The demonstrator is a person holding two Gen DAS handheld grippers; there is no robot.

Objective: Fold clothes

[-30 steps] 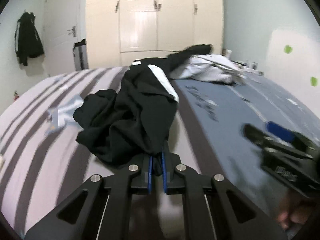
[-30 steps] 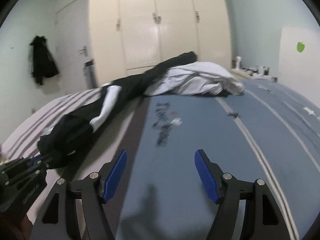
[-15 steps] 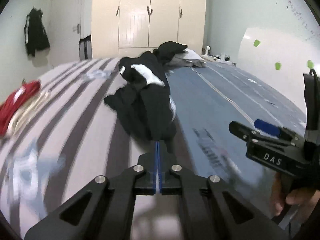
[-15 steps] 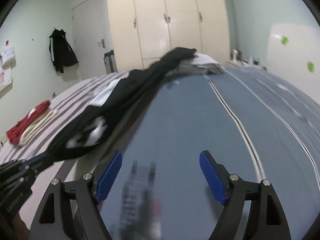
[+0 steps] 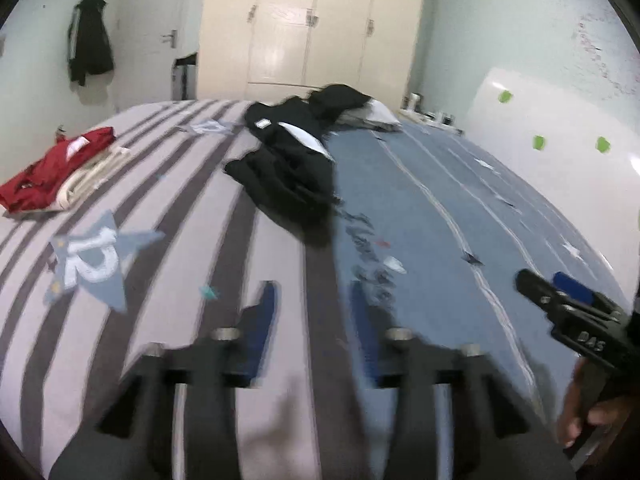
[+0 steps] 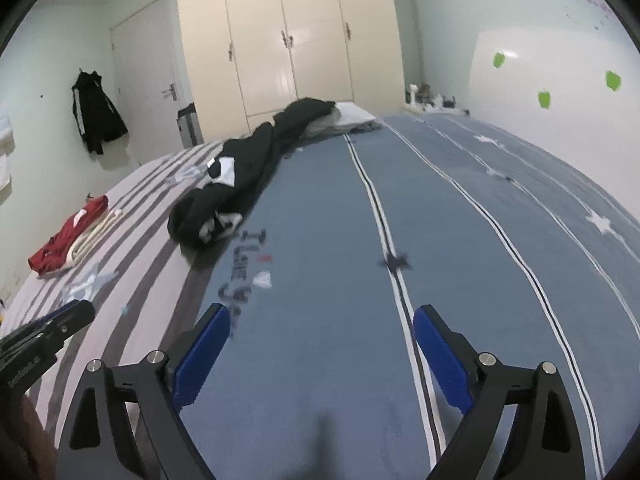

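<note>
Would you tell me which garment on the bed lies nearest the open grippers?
The crumpled black garment along the stripe-blue seam; the folded red one sits farther left, the white pile farther back.

Left wrist view: looks low along the left gripper (image 5: 312, 320) across the bed (image 5: 420, 216) toward the cream wardrobe (image 5: 308, 28), close above the bedding. Right wrist view: the same heading from just to the right, along the right gripper (image 6: 322, 344). Both share the black garment (image 5: 292, 176) (image 6: 236, 184), the red folded clothes (image 5: 52, 172) (image 6: 66, 240), the wardrobe (image 6: 288, 36); each shows the other gripper at its edge.
</note>
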